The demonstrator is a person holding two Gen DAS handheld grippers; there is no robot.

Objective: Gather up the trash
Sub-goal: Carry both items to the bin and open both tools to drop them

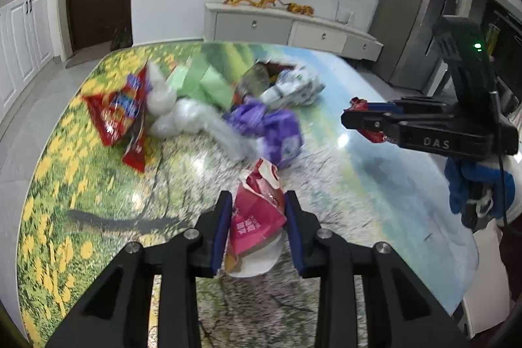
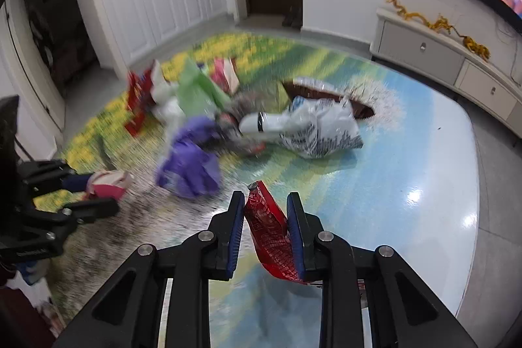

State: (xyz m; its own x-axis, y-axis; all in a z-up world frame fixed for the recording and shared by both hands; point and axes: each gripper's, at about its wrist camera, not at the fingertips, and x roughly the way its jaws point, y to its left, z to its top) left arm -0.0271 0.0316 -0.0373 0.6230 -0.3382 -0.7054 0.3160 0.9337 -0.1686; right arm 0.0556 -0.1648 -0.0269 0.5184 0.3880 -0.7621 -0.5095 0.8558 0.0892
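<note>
Your left gripper [image 1: 257, 217] is pinching a crumpled pink wrapper [image 1: 257, 211] at 6 o'clock in its own view, above the desk [image 1: 375, 185]. Your right gripper [image 2: 266, 224] is clamped on a red wrapper [image 2: 270, 237], also at 6 o'clock in its view. The remaining trash pile [image 1: 208, 106] lies on the desk toward 12 o'clock, with a purple bag [image 1: 270, 129] nearest.
</note>
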